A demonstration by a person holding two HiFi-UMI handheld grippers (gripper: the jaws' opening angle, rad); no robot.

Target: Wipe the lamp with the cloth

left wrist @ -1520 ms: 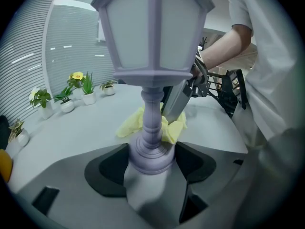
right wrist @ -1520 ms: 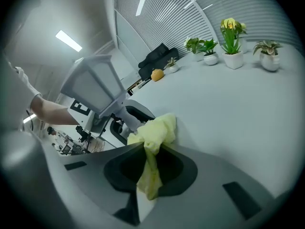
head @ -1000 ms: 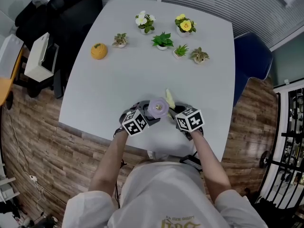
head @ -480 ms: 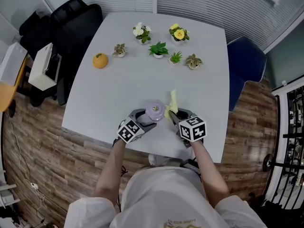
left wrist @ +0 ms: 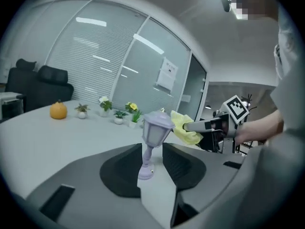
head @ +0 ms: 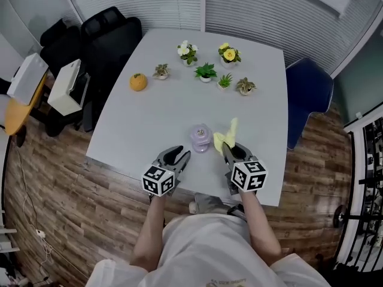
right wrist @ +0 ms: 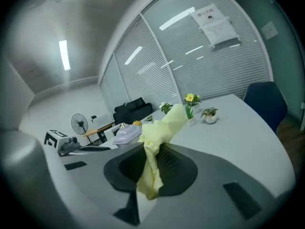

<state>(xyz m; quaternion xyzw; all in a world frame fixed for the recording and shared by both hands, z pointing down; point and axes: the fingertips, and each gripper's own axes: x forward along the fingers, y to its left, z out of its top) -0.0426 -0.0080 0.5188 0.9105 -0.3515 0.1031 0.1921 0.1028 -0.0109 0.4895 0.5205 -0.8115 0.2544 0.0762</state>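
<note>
- Office bench [head: 179,100] before window blinds; the lilac lamp [head: 201,137] stands upright at lower centre, free for wiping
- Left claw [head: 178,156], jaws apart but just closing, sits short of the lamp, gripping nothing; seemingly poised to steady it
- Right claw [head: 230,150] clamps the yellow cloth [head: 226,137], raised just beside the lamp, ready to rub

A white table [head: 179,106] stands on wood floor [head: 60,184], black chairs [head: 111,26] left, blue chair [head: 311,88] right, blinds [head: 251,11] behind.
</note>
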